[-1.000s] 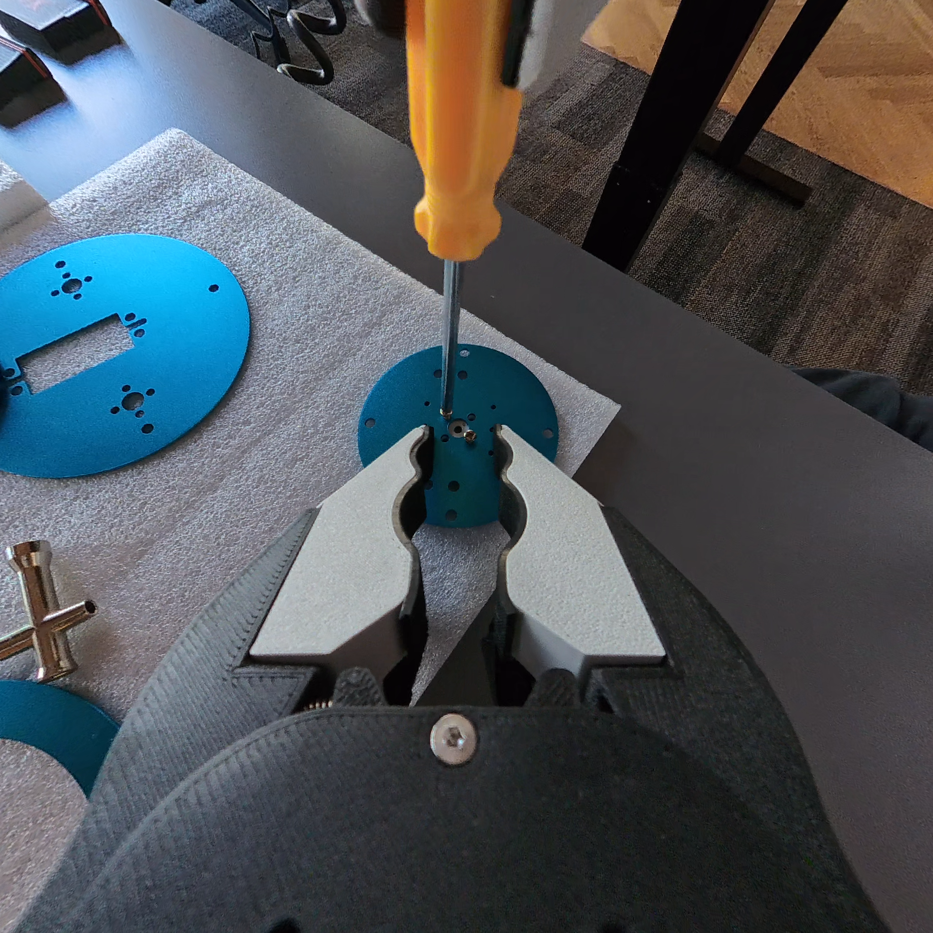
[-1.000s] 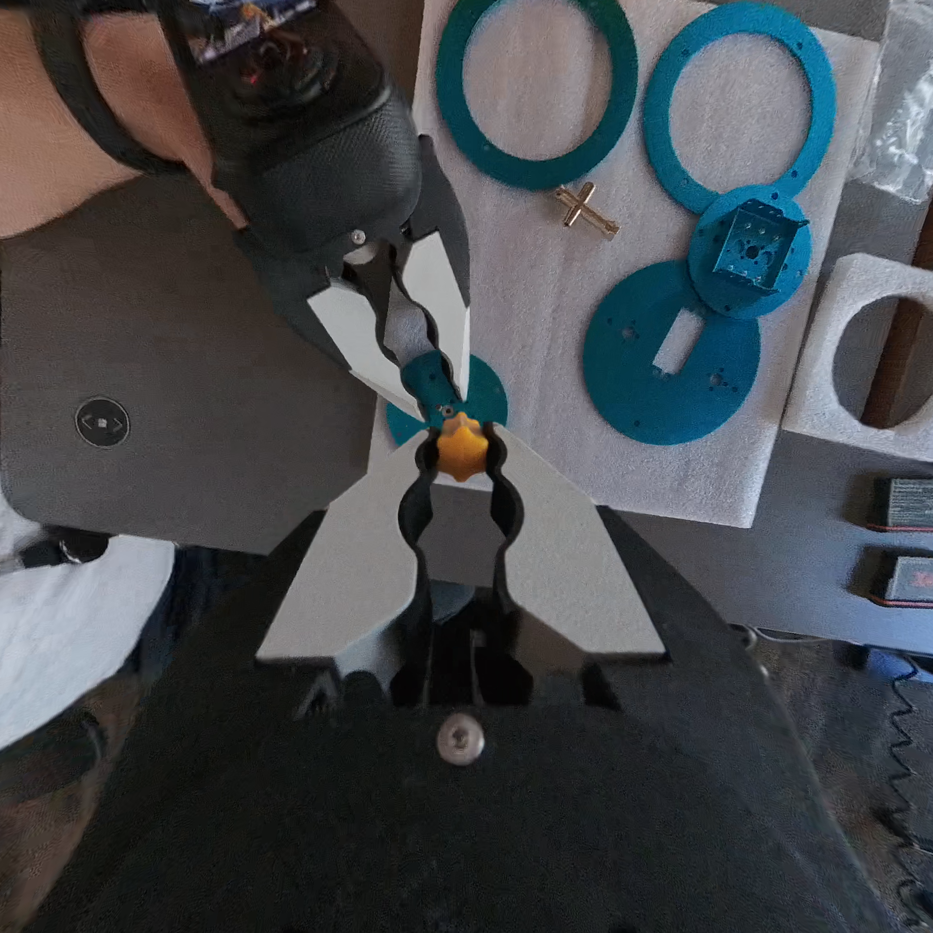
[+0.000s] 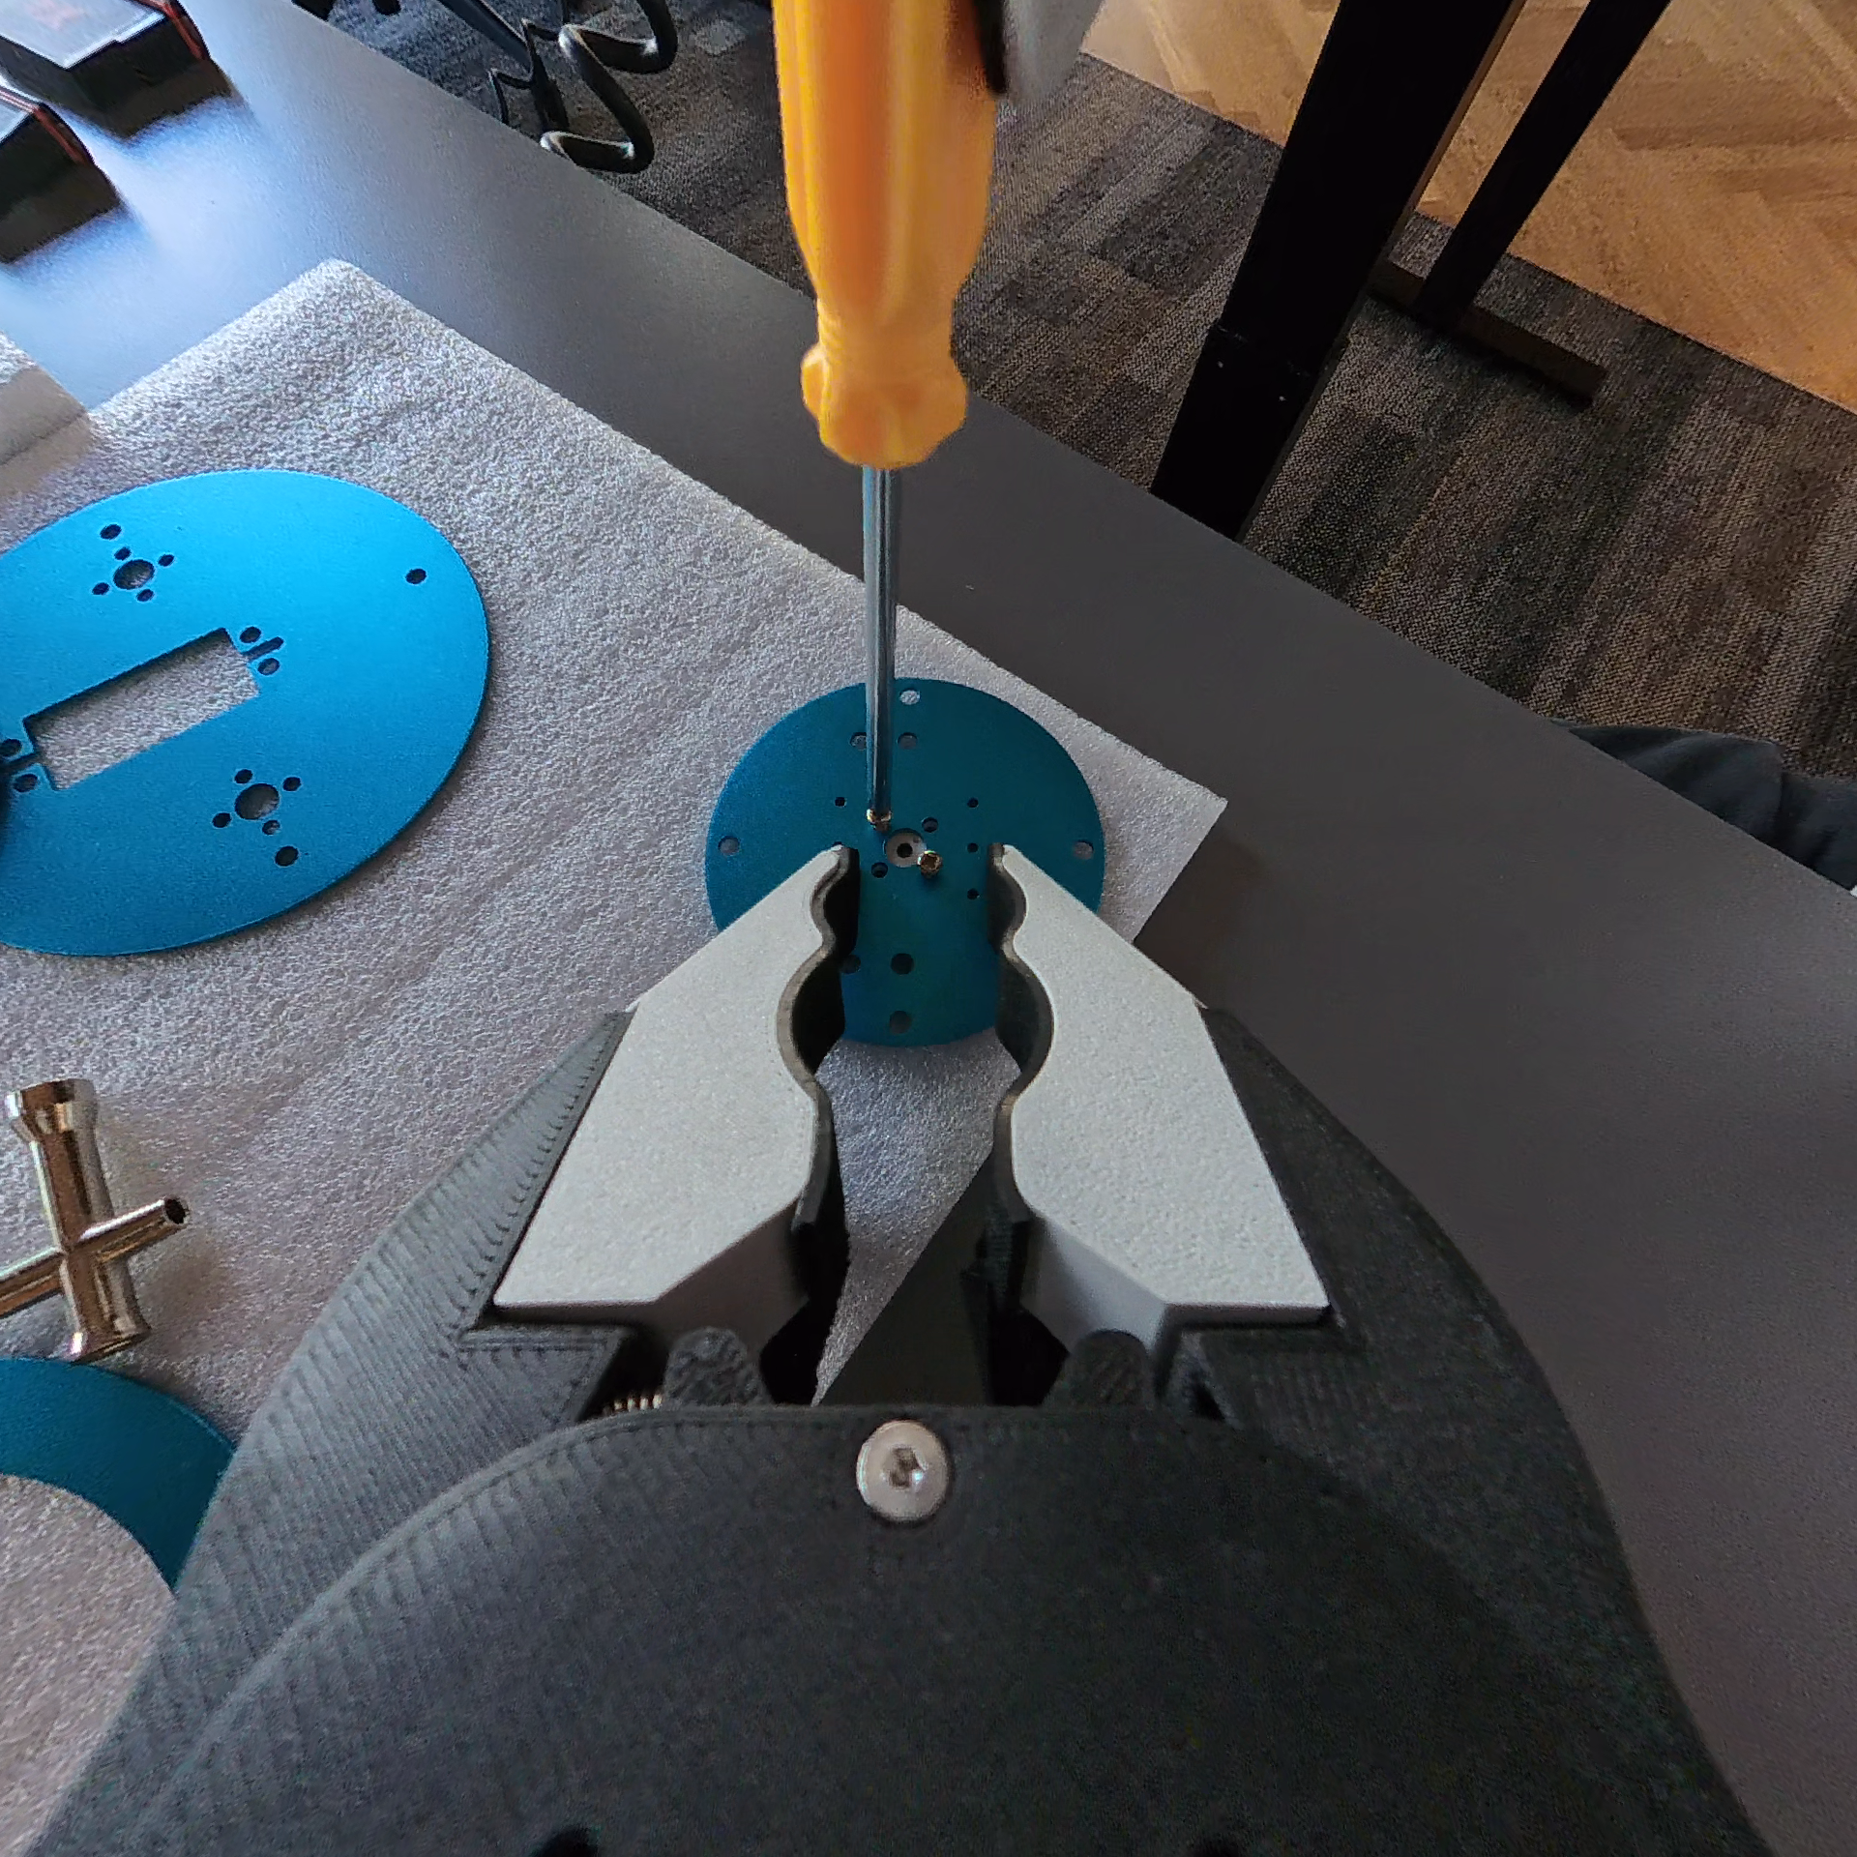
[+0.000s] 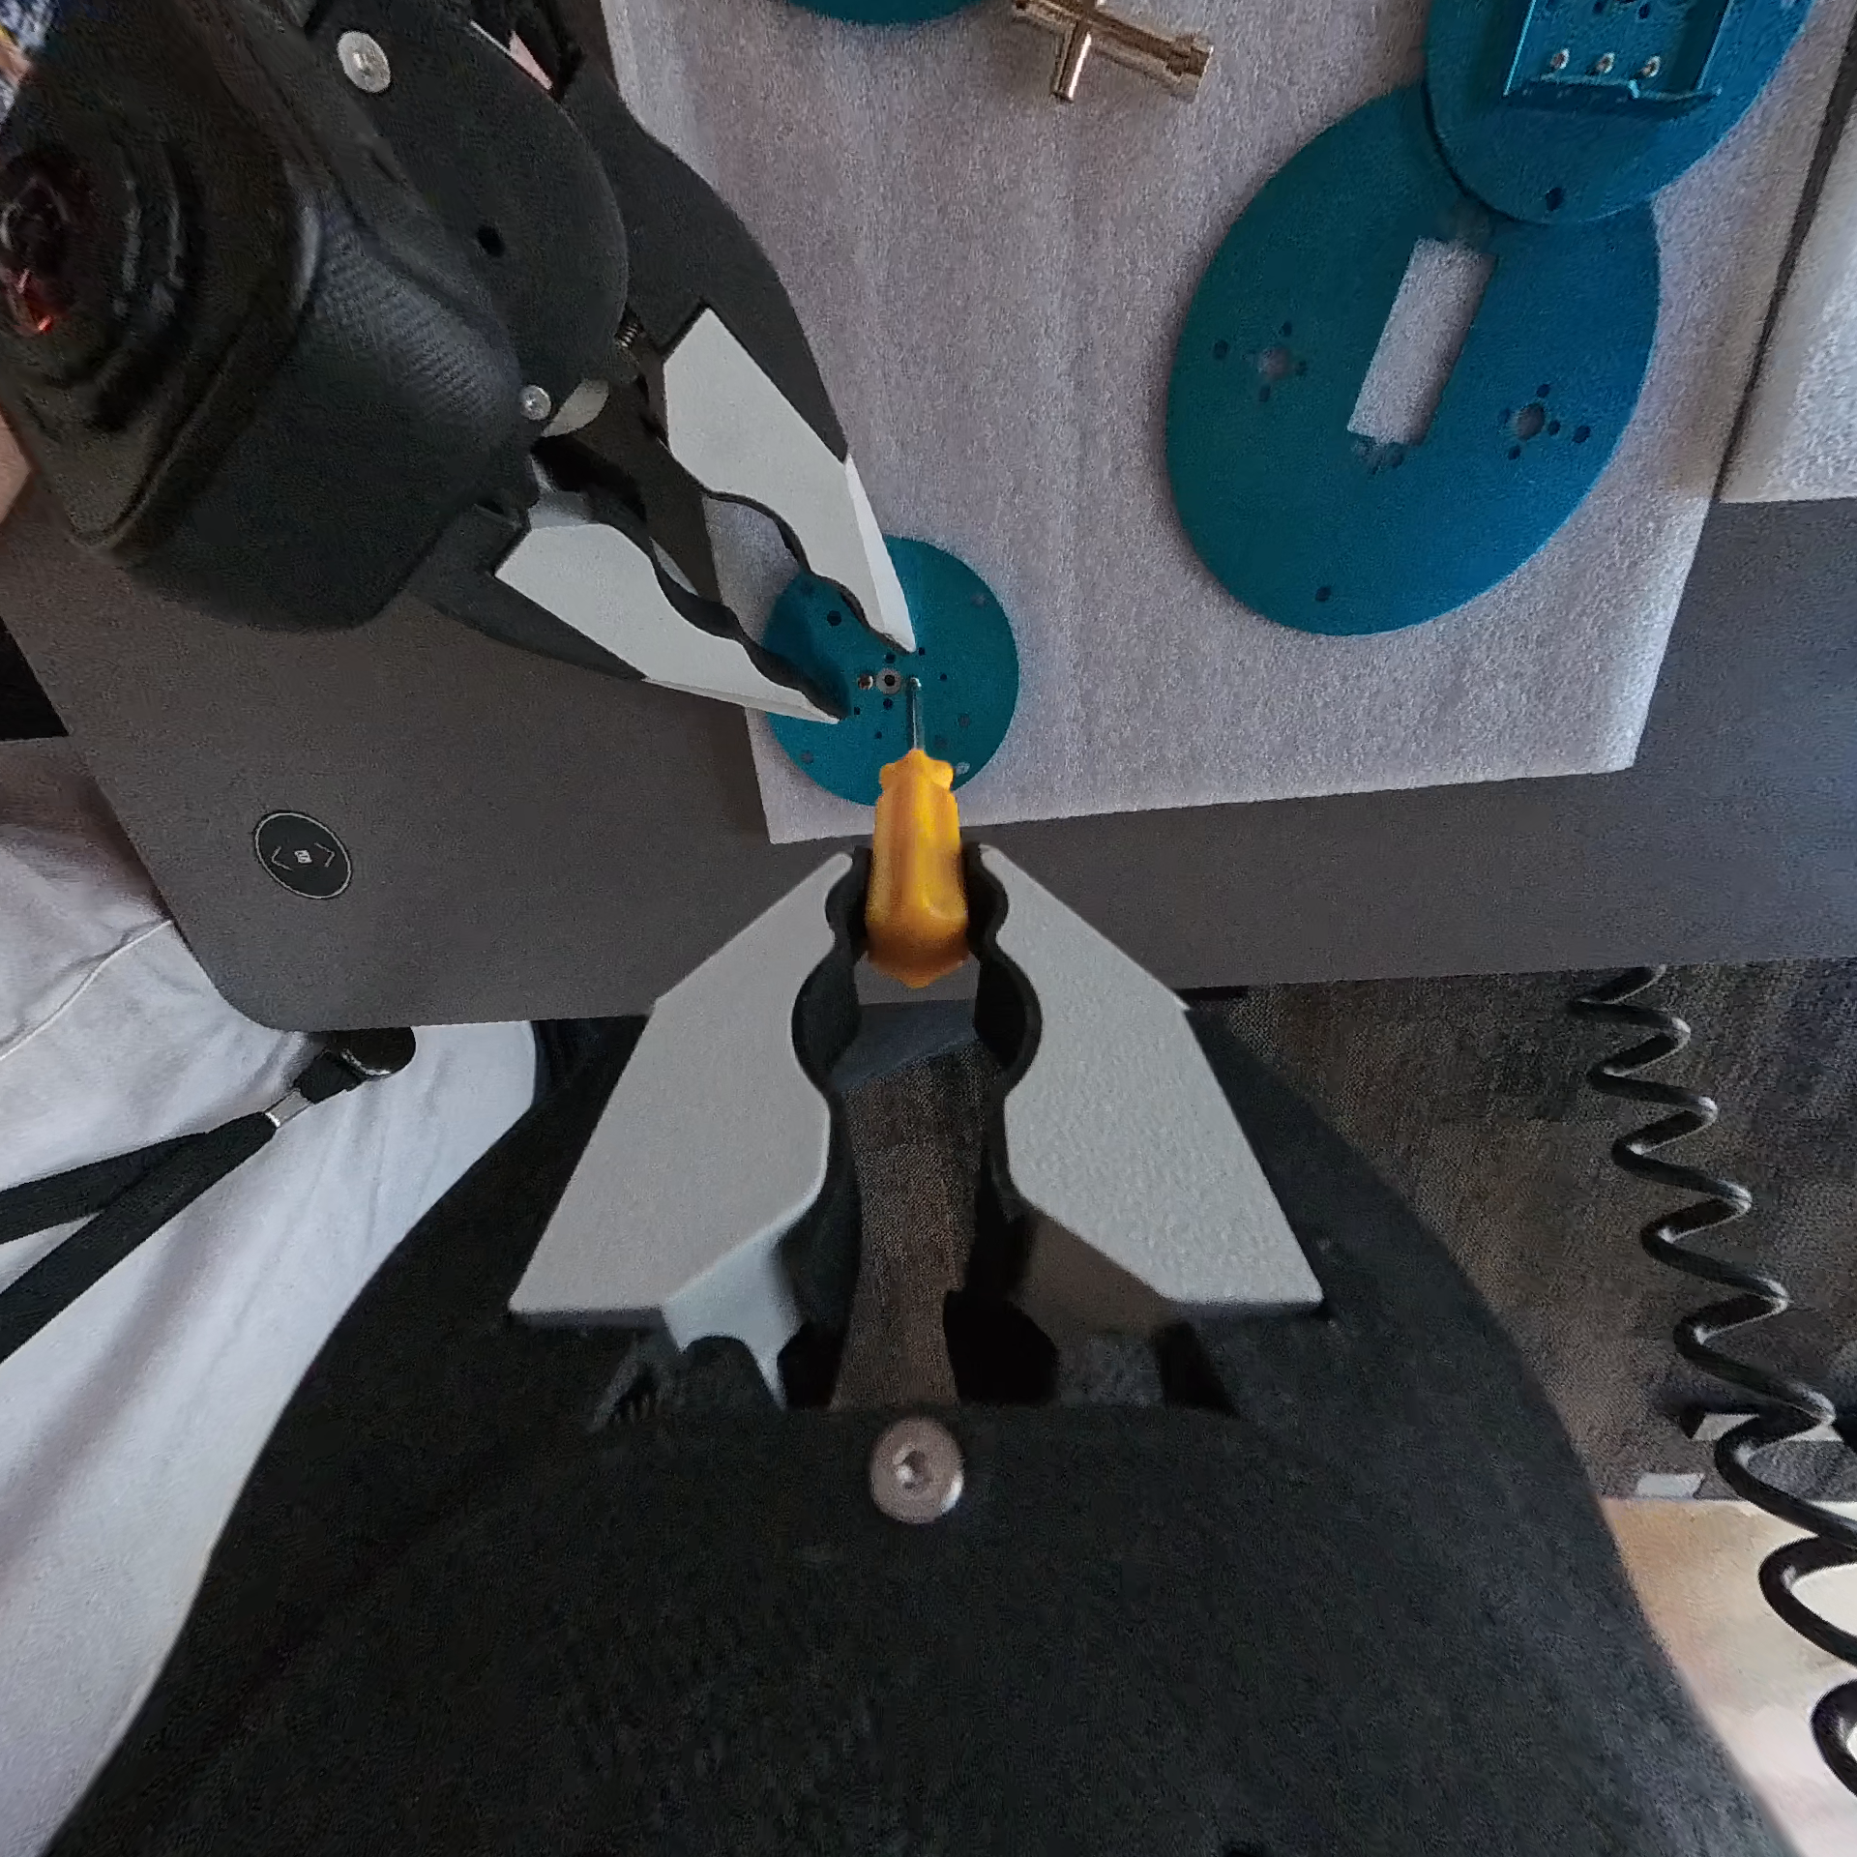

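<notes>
— Item one?
— Small round blue metal disc [image 3: 909, 804] drilled with many holes, flat on the near corner of the white foam sheet [image 3: 623, 724]. Two tiny brass-coloured screws [image 3: 930, 859] sit by its centre hole.

— What's on it?
— My left tongs [image 3: 914, 864], spread, both tips resting on the disc's near half, one either side of the centre; nothing is pinched between them. In the right wrist view the same tongs [image 4: 874, 683] show slanting in from the left.

— Item two?
— Screwdriver with a yellow fluted plastic handle [image 4: 914, 884] and a thin steel shaft. My right tongs [image 4: 914, 884] are pressed onto the handle, clamping it. The shaft [image 3: 881, 643] stands nearly upright, its tip on one of the screws just beyond the centre hole.

— Around that?
— On the same foam sheet: a large blue oval-looking plate with a rectangular cut-out [image 4: 1407, 362], well apart from the disc; a blue round plate carrying a square bracket [image 4: 1598, 100], overlapping that plate's far edge; a shiny metal cross-shaped wrench [image 3: 70, 1246].

— Beneath?
— Dark grey surface [image 3: 1407, 904]. A black coiled cable [image 4: 1708, 1256] hangs off its edge over grey carpet.
</notes>
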Demonstrator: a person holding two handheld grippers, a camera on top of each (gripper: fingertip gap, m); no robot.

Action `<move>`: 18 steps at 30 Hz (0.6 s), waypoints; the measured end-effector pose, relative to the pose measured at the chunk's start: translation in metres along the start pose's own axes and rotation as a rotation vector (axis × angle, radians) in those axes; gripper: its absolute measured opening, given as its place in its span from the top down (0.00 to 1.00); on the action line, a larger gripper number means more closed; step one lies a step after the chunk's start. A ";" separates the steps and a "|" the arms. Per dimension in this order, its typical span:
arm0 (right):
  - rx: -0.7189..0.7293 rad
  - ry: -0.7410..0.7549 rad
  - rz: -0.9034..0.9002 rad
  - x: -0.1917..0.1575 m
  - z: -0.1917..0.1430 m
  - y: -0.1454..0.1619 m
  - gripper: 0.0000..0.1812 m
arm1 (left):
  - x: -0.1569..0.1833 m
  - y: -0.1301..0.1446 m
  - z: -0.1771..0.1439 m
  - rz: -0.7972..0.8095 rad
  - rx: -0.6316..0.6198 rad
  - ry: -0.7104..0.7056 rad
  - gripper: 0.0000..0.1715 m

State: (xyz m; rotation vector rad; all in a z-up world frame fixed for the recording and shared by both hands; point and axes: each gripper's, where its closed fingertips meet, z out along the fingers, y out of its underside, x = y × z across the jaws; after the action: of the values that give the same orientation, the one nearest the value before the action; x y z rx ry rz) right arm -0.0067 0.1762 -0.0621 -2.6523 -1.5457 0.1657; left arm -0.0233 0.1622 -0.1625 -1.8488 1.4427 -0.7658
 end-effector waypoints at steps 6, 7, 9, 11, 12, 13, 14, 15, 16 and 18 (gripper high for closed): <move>-0.014 -0.008 -0.008 0.001 0.000 0.002 0.91 | 0.000 0.000 0.000 -0.001 0.000 0.000 0.86; -0.013 -0.010 -0.010 0.001 0.000 0.002 0.91 | 0.000 0.000 0.000 -0.002 0.000 0.000 0.86; -0.019 -0.015 -0.013 0.001 0.000 0.003 0.91 | -0.001 0.000 0.000 -0.007 0.001 -0.002 0.87; -0.017 -0.018 -0.021 0.001 0.000 0.002 0.91 | -0.002 0.000 0.000 -0.012 0.000 -0.006 0.90; -0.019 -0.018 -0.026 0.001 0.000 0.002 0.91 | -0.002 0.000 0.001 -0.012 0.000 -0.007 0.90; -0.015 -0.017 -0.032 0.001 0.000 0.002 0.91 | -0.002 0.000 0.001 -0.011 0.000 -0.008 0.90; -0.008 -0.016 -0.037 0.001 -0.001 0.000 0.91 | -0.002 0.000 0.001 -0.009 -0.001 -0.008 0.90; 0.003 -0.014 -0.035 0.002 -0.003 -0.001 0.91 | -0.002 0.000 0.001 -0.008 -0.002 -0.008 0.90; 0.020 -0.011 -0.034 0.003 -0.007 -0.004 0.91 | -0.002 0.000 0.001 -0.010 -0.002 -0.007 0.90; 0.059 -0.001 -0.039 0.005 -0.018 -0.009 0.91 | 0.002 0.000 0.000 -0.008 0.001 0.017 0.86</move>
State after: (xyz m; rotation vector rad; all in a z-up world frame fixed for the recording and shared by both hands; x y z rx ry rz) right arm -0.0097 0.1853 -0.0438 -2.5750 -1.5666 0.2069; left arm -0.0225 0.1607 -0.1624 -1.8528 1.4458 -0.7874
